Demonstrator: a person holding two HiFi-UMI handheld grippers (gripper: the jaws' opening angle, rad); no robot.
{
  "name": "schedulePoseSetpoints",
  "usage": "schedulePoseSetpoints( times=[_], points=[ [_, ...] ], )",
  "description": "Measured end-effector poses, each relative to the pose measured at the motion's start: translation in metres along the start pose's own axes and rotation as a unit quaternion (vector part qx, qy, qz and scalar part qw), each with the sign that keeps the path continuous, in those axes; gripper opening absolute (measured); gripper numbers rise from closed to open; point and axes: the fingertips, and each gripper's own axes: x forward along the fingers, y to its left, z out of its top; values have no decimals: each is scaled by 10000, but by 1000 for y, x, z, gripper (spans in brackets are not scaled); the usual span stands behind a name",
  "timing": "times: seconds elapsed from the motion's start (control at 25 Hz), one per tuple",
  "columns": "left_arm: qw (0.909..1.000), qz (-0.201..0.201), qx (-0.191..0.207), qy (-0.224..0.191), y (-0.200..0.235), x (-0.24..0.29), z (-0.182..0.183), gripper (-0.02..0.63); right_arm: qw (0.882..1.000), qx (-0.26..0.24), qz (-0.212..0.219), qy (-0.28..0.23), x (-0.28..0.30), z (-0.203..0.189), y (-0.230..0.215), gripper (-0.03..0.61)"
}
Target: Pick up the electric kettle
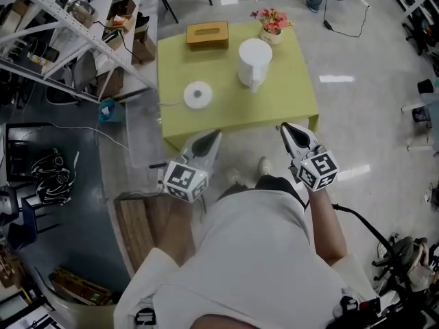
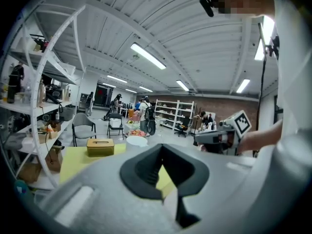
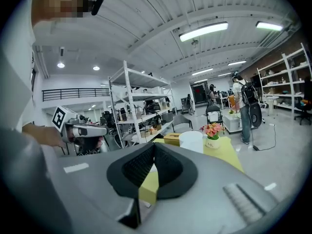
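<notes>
Two closed hand-held grippers, left point(image 1: 217, 134) and right point(image 1: 284, 126), face one electric kettle point(image 1: 254, 62).

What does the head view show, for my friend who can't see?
A white electric kettle stands on a yellow-green table with a tissue box, flowers and a round white base. Below, a person holds the left gripper and right gripper, both shut and empty.

The electric kettle point(image 1: 254, 62) is white, the table point(image 1: 288, 98) yellow-green, the box point(image 1: 207, 34) tan.
</notes>
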Motion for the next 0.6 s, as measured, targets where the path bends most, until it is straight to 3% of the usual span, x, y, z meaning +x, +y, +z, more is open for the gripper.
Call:
schedulePoseSetpoints(
  times=[0.6],
  points=[
    [9996, 260, -10, -139, -21, 45, 32, 3, 9996, -87, 260, -101, -11, 28, -44, -3]
  ],
)
